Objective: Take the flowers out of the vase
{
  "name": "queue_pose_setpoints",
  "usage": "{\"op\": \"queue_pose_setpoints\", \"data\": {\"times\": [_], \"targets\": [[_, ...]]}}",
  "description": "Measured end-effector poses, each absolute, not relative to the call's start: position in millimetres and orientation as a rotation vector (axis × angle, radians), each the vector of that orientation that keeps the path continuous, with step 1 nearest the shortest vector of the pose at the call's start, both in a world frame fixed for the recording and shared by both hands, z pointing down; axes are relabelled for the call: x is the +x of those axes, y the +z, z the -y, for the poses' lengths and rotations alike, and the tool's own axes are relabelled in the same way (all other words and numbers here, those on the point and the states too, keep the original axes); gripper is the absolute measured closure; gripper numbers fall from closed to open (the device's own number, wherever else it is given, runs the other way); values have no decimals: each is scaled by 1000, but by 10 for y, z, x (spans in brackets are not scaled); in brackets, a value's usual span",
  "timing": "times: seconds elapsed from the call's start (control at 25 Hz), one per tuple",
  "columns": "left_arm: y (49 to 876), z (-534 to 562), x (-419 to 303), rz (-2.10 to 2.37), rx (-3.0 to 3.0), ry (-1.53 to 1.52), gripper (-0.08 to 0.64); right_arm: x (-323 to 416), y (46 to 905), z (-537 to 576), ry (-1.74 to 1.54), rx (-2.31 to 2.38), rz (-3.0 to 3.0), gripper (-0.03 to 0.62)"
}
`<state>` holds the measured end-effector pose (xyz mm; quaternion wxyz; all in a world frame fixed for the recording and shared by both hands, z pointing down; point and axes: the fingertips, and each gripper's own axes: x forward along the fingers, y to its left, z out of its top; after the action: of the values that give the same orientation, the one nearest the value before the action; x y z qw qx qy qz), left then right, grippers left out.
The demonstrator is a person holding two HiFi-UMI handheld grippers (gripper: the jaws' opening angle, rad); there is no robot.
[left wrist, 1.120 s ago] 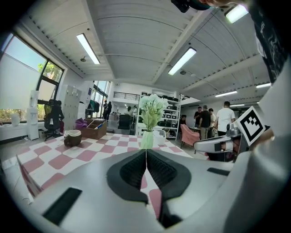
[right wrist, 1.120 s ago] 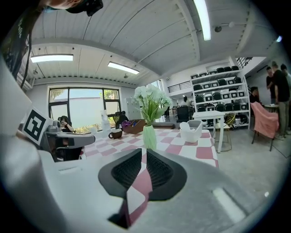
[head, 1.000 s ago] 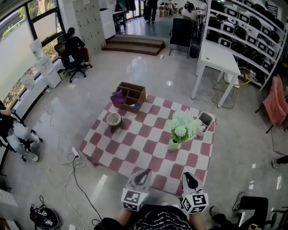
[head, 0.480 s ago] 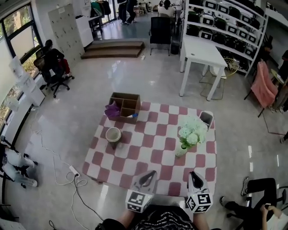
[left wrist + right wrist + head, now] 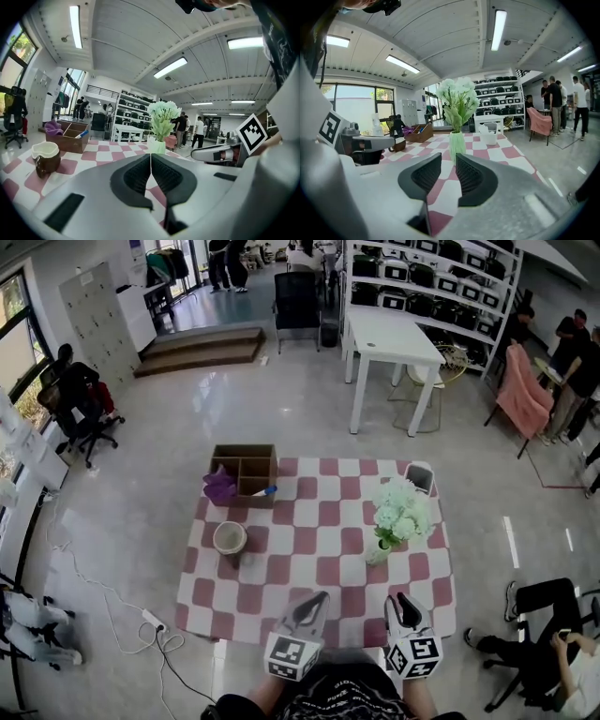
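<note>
A bunch of pale green-white flowers [image 5: 401, 510] stands upright in a small light green vase [image 5: 377, 552] on the right side of the red-and-white checked cloth [image 5: 309, 549]. Both grippers hover at the cloth's near edge, well short of the vase. My left gripper [image 5: 317, 600] is shut and empty; in its own view the flowers [image 5: 163, 112] and vase [image 5: 156, 146] stand ahead beyond the touching jaws. My right gripper [image 5: 403, 602] has just been opening its jaws a little, with nothing between them; the vase [image 5: 457, 144] and flowers [image 5: 458, 101] stand straight ahead of it.
A brown wooden divider box [image 5: 246, 470] with a purple cloth [image 5: 220, 487] sits at the far left of the checked cloth, a brown-and-cream pot [image 5: 230, 538] nearer. A white container [image 5: 419, 476] is at the far right corner. A seated person [image 5: 544, 620] is right; cables [image 5: 150, 620] lie left.
The head view has swung round, so the checked cloth now lies square ahead and nearer the middle. Both grippers have come along with it at the near edge.
</note>
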<state>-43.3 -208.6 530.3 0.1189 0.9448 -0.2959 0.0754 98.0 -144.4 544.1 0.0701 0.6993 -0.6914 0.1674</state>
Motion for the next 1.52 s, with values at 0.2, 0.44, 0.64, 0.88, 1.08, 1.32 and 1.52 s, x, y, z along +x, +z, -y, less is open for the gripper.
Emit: {"op": "queue_pose_setpoints", "data": {"times": [0.2, 0.44, 0.64, 0.88, 1.08, 1.32, 1.52], "targets": [[5307, 2185, -414, 849, 2756, 223, 546, 991, 5398, 1510, 526, 2115, 2079, 448], [5315, 2314, -341, 850, 2744, 229, 546, 1031, 5360, 1654, 559, 2109, 2108, 386], [5330, 2357, -262, 860, 2732, 244, 546, 1123, 5202, 1870, 532, 2088, 2172, 308], [5407, 2367, -219, 885, 2700, 269, 546, 1187, 5064, 2154, 481, 2064, 2232, 284], [5443, 2382, -199, 902, 2690, 282, 546, 1279, 4998, 2370, 459, 2098, 2225, 244], [5429, 2393, -194, 917, 2693, 282, 546, 1338, 4932, 2544, 442, 2100, 2228, 224], [5442, 2413, -284, 964, 2689, 301, 546, 1299, 4920, 2701, 422, 2060, 2275, 224]]}}
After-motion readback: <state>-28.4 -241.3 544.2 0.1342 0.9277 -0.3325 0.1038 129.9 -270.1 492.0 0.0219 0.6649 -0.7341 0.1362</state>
